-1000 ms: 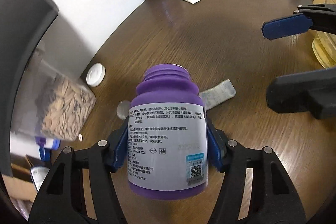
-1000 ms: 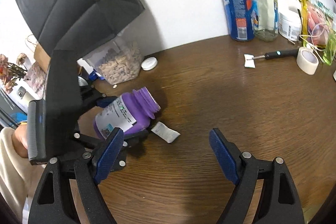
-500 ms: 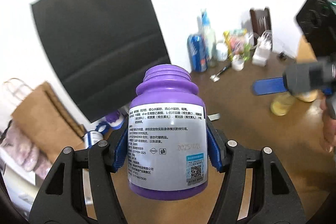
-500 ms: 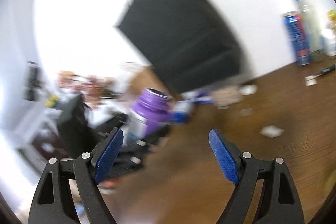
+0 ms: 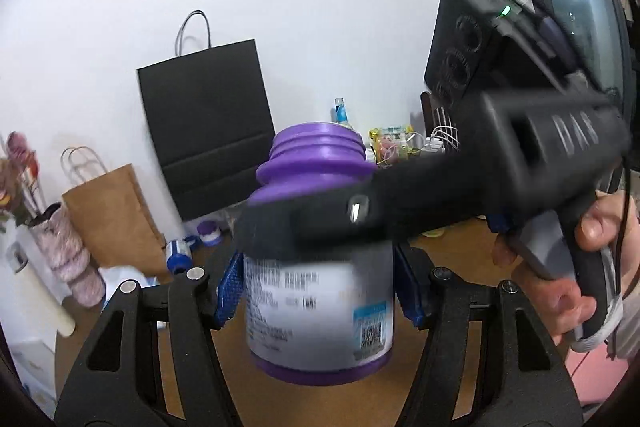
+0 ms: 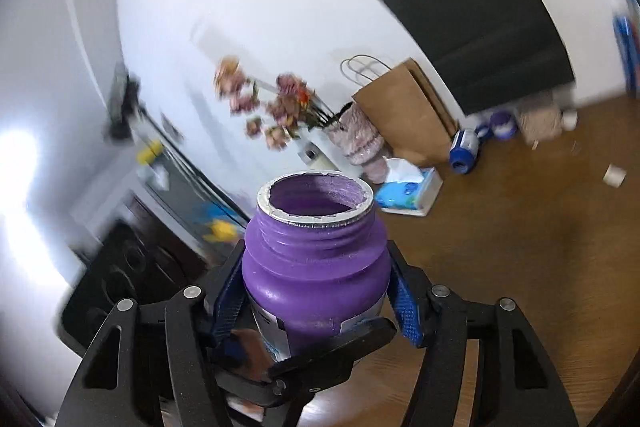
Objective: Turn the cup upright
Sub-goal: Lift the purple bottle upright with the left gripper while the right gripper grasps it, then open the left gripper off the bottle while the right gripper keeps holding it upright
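L gripper (image 5: pixel 318 293): blue pads pinch the purple bottle (image 5: pixel 320 291) at label height, mouth up, held above the wooden table (image 6: pixel 520 247). R gripper (image 6: pixel 316 301): pads flank its shoulder, apparently touching; blur limits certainty.

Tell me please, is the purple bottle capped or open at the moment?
Open. The right wrist view looks into the purple bottle through its uncapped mouth, ringed by torn foil remnants. No cap sits on it.
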Motion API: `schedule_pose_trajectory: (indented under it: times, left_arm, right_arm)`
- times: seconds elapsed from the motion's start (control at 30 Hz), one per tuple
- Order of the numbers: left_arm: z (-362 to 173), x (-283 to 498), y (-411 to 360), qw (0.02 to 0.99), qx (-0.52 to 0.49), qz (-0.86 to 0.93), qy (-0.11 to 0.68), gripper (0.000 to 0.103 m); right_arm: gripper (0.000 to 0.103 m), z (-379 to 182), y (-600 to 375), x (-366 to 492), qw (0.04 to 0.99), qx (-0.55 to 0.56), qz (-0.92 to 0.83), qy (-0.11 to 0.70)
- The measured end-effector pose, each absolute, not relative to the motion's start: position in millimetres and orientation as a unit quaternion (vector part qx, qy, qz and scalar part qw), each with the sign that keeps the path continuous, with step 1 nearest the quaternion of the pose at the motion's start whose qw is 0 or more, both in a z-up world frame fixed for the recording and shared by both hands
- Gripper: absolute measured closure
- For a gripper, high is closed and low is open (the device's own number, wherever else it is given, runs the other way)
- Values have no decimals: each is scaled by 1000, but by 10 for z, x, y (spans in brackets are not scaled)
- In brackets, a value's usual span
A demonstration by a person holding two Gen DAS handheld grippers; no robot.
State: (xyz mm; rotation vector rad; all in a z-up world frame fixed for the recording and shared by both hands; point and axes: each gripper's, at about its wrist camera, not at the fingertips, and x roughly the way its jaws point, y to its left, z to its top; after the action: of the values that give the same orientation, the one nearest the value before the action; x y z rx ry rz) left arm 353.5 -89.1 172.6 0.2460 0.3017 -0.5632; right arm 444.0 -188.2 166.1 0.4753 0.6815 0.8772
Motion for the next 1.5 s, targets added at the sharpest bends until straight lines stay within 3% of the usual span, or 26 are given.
schedule_pose_trajectory:
  times: [0.07,0.13,0.2,0.27,0.5,0.87,1.13,1.3,1.5]
  left_arm:
    - [1733,3341,-727,949,115,-263,131,23]
    - [1699,3209,-514,952,77,-268,129,17]
    - [1593,3033,-329,951,34,-278,130,20]
    - [1417,2717,-238,951,29,-285,118,44]
    - [781,2180,-95,965,8,-233,118,44]
    - [244,1873,-240,969,8,-194,152,44]
    - [-131,1968,-281,960,-13,-176,219,44]
    - [-96,2107,-254,961,-30,-161,224,44]
    - [-98,2177,-347,959,-26,-164,229,44]
  right_arm:
    - [35,1737,-1680,4245,839,178,405,316]
    - [35,1785,-1449,3980,873,105,379,289]
    - [35,1767,-1290,3743,884,60,375,272]
    - [35,1674,-1134,3437,895,16,364,258]
    - [35,1114,-812,2778,887,-59,386,247]
    - [34,535,-831,2686,871,-66,405,270]
    - [30,-30,-921,2945,827,60,420,368]
    - [30,29,-872,2971,864,17,409,294]
    - [30,38,-964,3087,855,22,415,311]
